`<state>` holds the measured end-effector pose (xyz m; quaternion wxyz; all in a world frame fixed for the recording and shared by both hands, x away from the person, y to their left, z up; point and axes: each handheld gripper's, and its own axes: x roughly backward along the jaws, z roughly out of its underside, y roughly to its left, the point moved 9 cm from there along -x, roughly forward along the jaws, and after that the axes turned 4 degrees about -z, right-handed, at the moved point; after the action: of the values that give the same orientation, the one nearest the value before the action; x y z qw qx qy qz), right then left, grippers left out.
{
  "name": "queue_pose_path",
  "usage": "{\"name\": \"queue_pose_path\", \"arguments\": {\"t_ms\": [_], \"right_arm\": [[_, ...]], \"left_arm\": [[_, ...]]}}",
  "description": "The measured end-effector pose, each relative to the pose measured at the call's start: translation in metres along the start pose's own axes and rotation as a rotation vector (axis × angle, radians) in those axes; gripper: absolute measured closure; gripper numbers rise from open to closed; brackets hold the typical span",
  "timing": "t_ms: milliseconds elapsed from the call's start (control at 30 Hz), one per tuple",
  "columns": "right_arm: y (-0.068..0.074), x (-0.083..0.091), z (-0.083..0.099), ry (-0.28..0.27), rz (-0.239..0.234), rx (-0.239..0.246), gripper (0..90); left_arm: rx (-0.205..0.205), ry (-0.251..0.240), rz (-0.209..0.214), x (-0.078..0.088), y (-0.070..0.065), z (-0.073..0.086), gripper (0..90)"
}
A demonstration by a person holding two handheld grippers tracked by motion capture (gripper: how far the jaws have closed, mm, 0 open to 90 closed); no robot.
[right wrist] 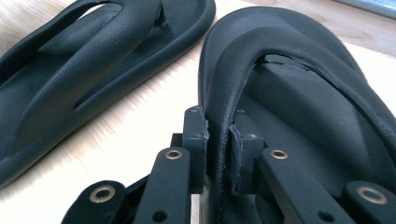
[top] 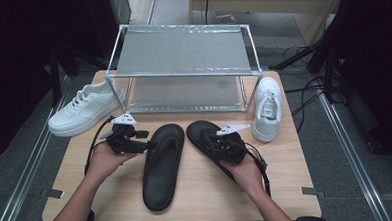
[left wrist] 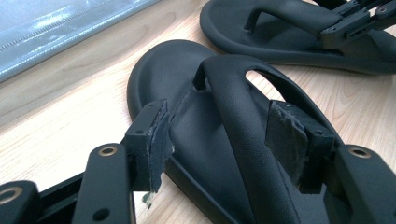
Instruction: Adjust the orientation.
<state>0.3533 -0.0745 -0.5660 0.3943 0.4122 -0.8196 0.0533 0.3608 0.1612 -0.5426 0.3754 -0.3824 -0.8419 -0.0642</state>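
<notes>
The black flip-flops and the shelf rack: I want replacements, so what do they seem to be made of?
The black flip-flops look like moulded foam or soft rubber, matte with a fine leathery grain; one strap creases where the right hand-held gripper pinches it. The shelf rack seems to be bright metal tubing with dull grey shelves, which could be sheet metal or plastic.

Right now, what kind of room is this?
Probably a lab or workshop set up for recording, not a home: a small wooden table with a metal rack, cables across grey floor, and hand-held grippers working on flip-flops.

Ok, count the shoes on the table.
4: white sneaker left of the rack, another white sneaker right of it, two black flip-flops in front.
</notes>
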Motion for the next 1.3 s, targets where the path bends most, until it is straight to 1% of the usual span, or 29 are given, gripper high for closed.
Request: {"name": "queue_pose_path", "arguments": {"t_ms": [67,100,133,167,233,267,300,400,433,500,533,567,600,633,667,700,767,833,933,967,1000,1033,1133,1167,1200,1267,1300], "right_arm": [[0.001,-0.003,0.000,0.007,-0.002,-0.007,80.5],[0.001,-0.005,0.000,0.007,-0.003,-0.008,80.5],[0.002,-0.006,-0.001,0.006,-0.006,-0.016,80.5],[0.002,-0.007,-0.001,0.001,-0.007,-0.013,80.2],[0.004,-0.009,-0.002,-0.004,-0.013,-0.003,79.8],[0.004,-0.010,-0.002,-0.003,-0.017,0.000,79.6],[0.005,-0.011,-0.003,-0.006,-0.024,0.001,78.9],[0.007,-0.010,-0.006,-0.019,-0.052,0.012,68.1],[0.007,-0.009,-0.007,-0.026,-0.059,0.012,66.7],[0.006,-0.003,-0.011,-0.033,-0.048,0.036,64.5],[0.006,0.000,-0.013,-0.038,-0.052,0.040,63.8],[0.008,0.005,-0.015,-0.057,-0.074,0.036,63.5],[0.009,0.010,-0.017,-0.074,-0.097,0.029,62.9],[0.009,0.015,-0.018,-0.085,-0.104,0.028,62.8],[0.008,0.019,-0.019,-0.091,-0.106,0.037,64.2],[0.007,0.023,-0.019,-0.098,-0.106,0.049,68.1],[0.003,0.030,-0.018,-0.102,-0.097,0.063,77.2],[-0.002,0.033,-0.017,-0.095,-0.096,0.060,82.8],[-0.008,0.027,-0.012,-0.050,-0.084,0.063,88.0],[-0.009,0.023,-0.010,-0.035,-0.082,0.065,88.1],[-0.009,0.023,-0.010,-0.035,-0.082,0.065,88.1],[-0.009,0.018,-0.010,-0.017,-0.085,0.066,88.1],[-0.006,0.012,-0.011,-0.008,-0.089,0.078,88.1],[-0.005,0.011,-0.011,-0.007,-0.086,0.085,88.2],[-0.005,0.011,-0.012,-0.006,-0.082,0.092,88.2],[-0.005,0.011,-0.012,-0.006,-0.084,0.086,88.2],[-0.006,0.011,-0.012,-0.006,-0.089,0.081,88.2]], "left_arm": [[-0.008,0.008,-0.001,-0.001,0.000,0.002,43.3],[-0.005,0.014,0.002,-0.001,0.000,0.003,44.7],[0.006,0.023,0.006,-0.002,0.000,0.004,45.7],[0.017,0.029,0.009,-0.002,0.000,0.005,48.8],[0.014,0.026,0.022,0.000,-0.001,0.005,55.2],[0.015,0.019,0.032,0.001,-0.002,0.005,60.7],[0.010,0.013,0.035,0.002,-0.002,0.005,64.2],[-0.001,0.003,0.030,0.006,-0.002,0.006,74.8],[-0.004,0.002,0.029,0.008,-0.001,0.007,77.3],[-0.005,0.004,0.030,0.010,0.000,0.010,83.9],[-0.009,0.006,0.029,0.012,0.001,0.012,86.4],[-0.005,0.009,0.034,0.013,0.001,0.013,88.3],[-0.002,0.011,0.032,0.013,0.002,0.015,89.5],[-0.002,0.011,0.032,0.013,0.002,0.015,89.8],[0.002,0.010,0.032,0.014,0.002,0.016,89.9],[0.009,0.019,0.032,0.013,0.002,0.020,89.9],[0.007,0.035,0.029,0.011,0.003,0.024,89.9],[0.012,0.039,0.023,0.010,0.003,0.026,89.9],[0.019,0.056,0.015,0.007,0.005,0.031,89.8],[0.019,0.056,0.015,0.007,0.005,0.031,89.8],[0.018,0.067,0.013,0.006,0.006,0.033,89.8],[0.027,0.075,0.010,0.004,0.008,0.036,89.8],[0.037,0.099,0.005,0.001,0.009,0.041,89.8],[0.037,0.099,0.005,0.001,0.009,0.041,89.8],[0.036,0.121,0.010,-0.003,0.009,0.045,89.8],[0.027,0.141,0.020,-0.007,0.006,0.048,89.8],[0.021,0.141,0.014,-0.008,0.006,0.048,89.9]]}}
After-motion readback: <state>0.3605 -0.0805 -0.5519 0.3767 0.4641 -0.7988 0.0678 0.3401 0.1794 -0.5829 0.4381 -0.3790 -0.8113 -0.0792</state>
